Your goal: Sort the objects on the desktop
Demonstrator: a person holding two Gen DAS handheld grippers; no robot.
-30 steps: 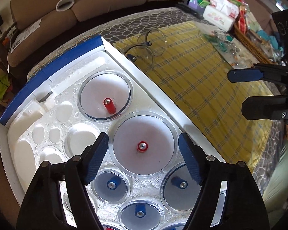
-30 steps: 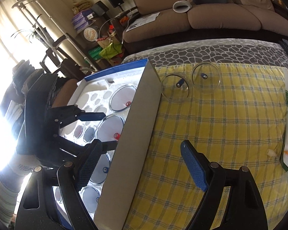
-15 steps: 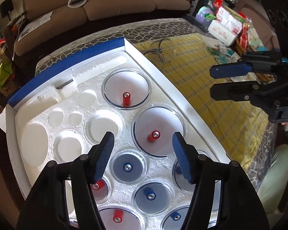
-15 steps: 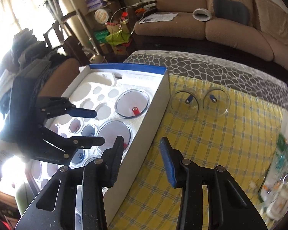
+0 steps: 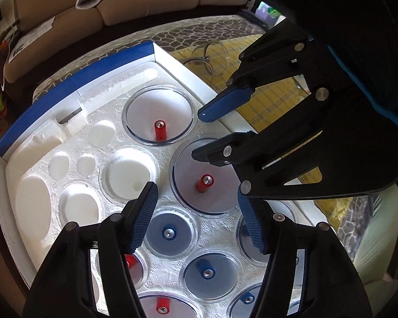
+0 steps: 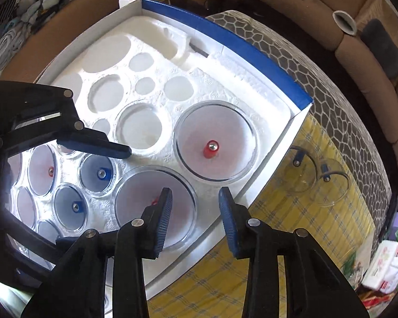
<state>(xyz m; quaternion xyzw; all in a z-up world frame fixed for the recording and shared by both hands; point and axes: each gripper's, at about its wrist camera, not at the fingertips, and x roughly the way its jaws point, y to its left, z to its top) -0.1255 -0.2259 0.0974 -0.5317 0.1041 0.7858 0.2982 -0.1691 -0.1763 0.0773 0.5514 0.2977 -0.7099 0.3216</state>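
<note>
A white foam tray in a blue-edged box [image 5: 79,79] [image 6: 252,53] holds several clear cups with red or blue knobs. My left gripper [image 5: 195,192] hovers open above the nearer large red-knobbed cup [image 5: 220,201], touching nothing. My right gripper [image 6: 195,193] [image 5: 200,135] hangs over that cup's [image 6: 135,198] rim by the box wall. Its jaws are closing, with nothing pressed between them. A second large red-knobbed cup [image 5: 140,111] [image 6: 225,122] sits beyond. One of the left fingers [image 6: 100,145] reaches in from the left in the right wrist view.
Two loose clear cups [image 6: 299,169] [image 6: 331,182] lie on the yellow checked cloth [image 6: 318,225] beside the box. Several foam hollows [image 5: 130,172] stand empty. A brown sofa [image 5: 146,2] runs behind the table. Packets [image 6: 384,262] sit at the cloth's far edge.
My right gripper swung from above the cloth to above the box, rolled, and its jaws narrowed a lot. The left gripper's jaws narrowed slightly, and it shifted a little over the tray.
</note>
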